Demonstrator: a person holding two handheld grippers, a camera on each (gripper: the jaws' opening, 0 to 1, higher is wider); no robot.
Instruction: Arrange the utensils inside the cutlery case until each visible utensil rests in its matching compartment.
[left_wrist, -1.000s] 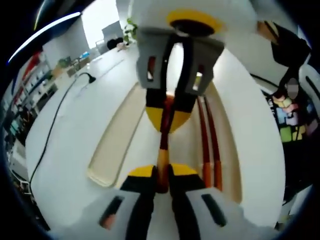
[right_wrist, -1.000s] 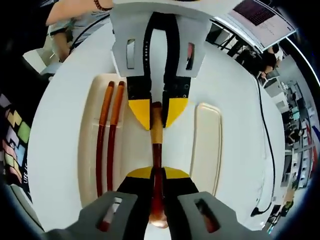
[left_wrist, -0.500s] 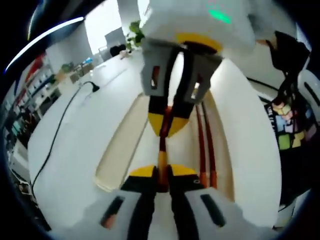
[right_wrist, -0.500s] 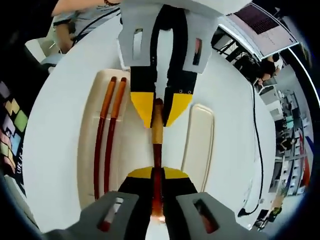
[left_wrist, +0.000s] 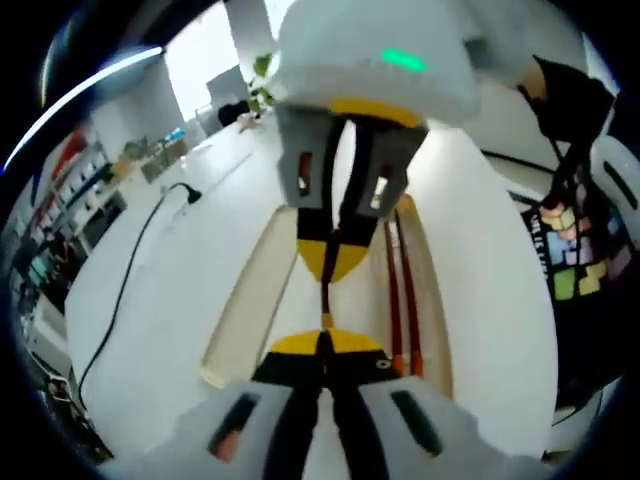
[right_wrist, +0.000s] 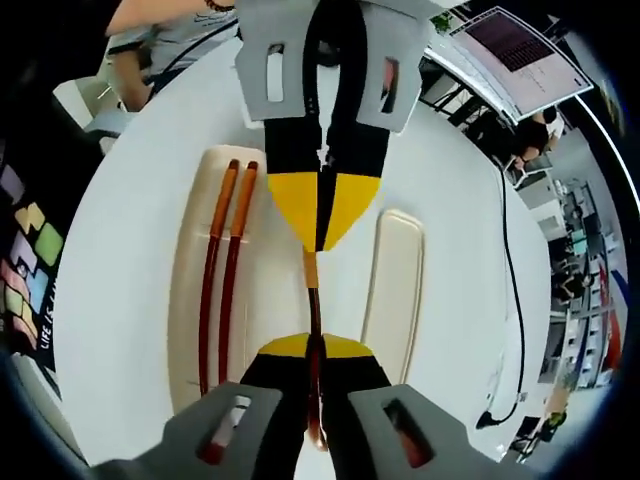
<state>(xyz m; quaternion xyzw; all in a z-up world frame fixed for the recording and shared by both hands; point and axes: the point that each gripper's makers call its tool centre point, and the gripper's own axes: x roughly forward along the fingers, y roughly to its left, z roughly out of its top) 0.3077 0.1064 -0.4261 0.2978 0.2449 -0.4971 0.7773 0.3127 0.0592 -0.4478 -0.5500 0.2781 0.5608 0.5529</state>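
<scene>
Cable (left_wrist: 120, 265) trails over the white table (left_wrist: 170, 290) at the far left of the left gripper view, well apart from the work. Next comes the loose cream lid (left_wrist: 250, 300), lying just beside the cutlery case (left_wrist: 432, 330). At the centre, the left gripper (left_wrist: 325, 345) has its yellow-tipped jaws pressed together on one end of a slim red-and-tan utensil (left_wrist: 325, 300), and the right gripper (left_wrist: 334, 262), reaching in from above, pinches the other end. A second ago both pairs of jaws stood visibly apart around the handle with a gap at the tips; now that gap is gone at both ends. Right of this, two chopsticks (left_wrist: 398, 300) lie side by side in the case's outer compartment.

In the right gripper view the order is mirrored: the chopsticks (right_wrist: 222, 280) rest at the left inside the cutlery case (right_wrist: 190, 330), untouched and in the same slot as before. The right gripper (right_wrist: 314, 352) is clamped on the dark red part of the utensil (right_wrist: 312, 290), and the left gripper (right_wrist: 321, 225) comes down from the top, tips closed on the pale tan end. The lid (right_wrist: 394, 290) lies to the right.

Judging from this, the grip has just firmed up, so the utensil is held between both tools above the case's middle area rather than resting in it. Whether it touches the case floor I cannot tell. It seems ready to be lowered and released into its own compartment next to the chopsticks.
</scene>
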